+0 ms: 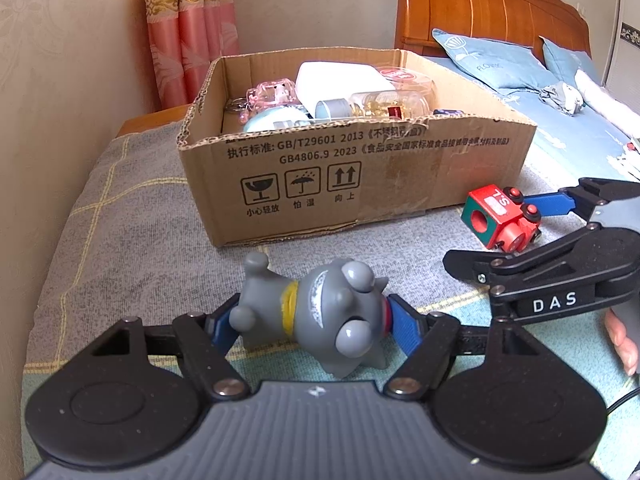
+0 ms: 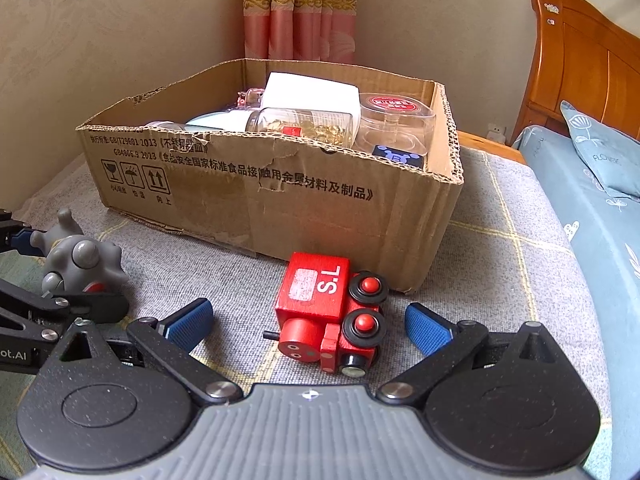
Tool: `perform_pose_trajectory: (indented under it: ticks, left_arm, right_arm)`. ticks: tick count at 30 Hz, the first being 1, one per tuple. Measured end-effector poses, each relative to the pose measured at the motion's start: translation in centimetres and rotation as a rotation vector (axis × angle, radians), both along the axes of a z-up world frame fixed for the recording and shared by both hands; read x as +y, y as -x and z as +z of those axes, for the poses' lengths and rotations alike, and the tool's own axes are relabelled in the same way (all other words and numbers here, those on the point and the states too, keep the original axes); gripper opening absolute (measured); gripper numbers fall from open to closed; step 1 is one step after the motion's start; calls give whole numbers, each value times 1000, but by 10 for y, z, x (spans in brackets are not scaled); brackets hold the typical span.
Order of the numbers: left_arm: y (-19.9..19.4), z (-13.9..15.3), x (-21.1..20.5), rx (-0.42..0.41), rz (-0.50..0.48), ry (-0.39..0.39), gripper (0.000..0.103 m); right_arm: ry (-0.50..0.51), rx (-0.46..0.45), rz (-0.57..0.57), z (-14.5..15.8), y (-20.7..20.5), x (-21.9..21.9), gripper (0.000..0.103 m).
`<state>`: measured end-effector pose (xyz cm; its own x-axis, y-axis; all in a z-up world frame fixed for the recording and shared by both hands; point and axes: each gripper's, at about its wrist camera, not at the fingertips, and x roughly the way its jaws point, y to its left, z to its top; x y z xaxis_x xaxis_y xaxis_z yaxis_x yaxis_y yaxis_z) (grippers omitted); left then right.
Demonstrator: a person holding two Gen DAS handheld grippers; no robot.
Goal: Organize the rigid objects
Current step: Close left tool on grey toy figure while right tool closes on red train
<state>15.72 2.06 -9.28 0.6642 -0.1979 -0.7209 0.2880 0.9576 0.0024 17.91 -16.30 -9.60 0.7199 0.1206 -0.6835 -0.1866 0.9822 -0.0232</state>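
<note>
A grey toy figure with a yellow collar lies on its side on the grey blanket. My left gripper has its blue pads against both sides of the figure. The figure also shows in the right wrist view. A red wooden toy train marked "S.L" lies in front of the cardboard box. My right gripper is open, its blue pads either side of the train and apart from it. The train and right gripper also show in the left wrist view.
The open cardboard box holds clear jars, a white box, a pink keychain and other items. A bed with blue pillows and wooden headboard lies to the right. Walls and a pink curtain stand behind.
</note>
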Motion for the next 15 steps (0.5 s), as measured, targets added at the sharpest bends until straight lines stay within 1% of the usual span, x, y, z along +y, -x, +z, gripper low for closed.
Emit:
perform_pose_trajectory:
  ticks: [2, 3, 4, 5, 6, 7, 8, 12, 13, 15]
  left_arm:
    - [0, 0, 0, 0, 0, 0, 75]
    - [0, 0, 0, 0, 0, -1, 75]
    - [0, 0, 0, 0, 1, -1, 75]
    - [0, 0, 0, 1, 1, -1, 75]
    - [0, 0, 0, 2, 0, -1, 75]
    - [0, 0, 0, 2, -1, -2, 75]
    - [0, 0, 0, 1, -2, -2, 75]
    - [-1, 0, 0, 4, -3, -6, 75]
    - [-2, 0, 0, 6, -4, -8, 75]
    - [-2, 1, -2, 6, -10, -16, 74]
  right_arm:
    - [0, 9, 9, 1, 0, 0, 102]
    - [1, 11, 18, 2, 0, 0, 98]
    - [1, 12, 31, 4, 0, 1, 90]
    - [4, 11, 38, 5, 1, 2, 87]
    - [10, 12, 42, 7, 1, 3, 81]
    - [13, 13, 46, 8, 2, 3, 77]
    - [13, 14, 44, 8, 2, 3, 75]
    - [8, 19, 29, 10, 3, 0, 59]
    - [11, 22, 27, 10, 2, 0, 56]
    - [9, 28, 28, 10, 1, -1, 55]
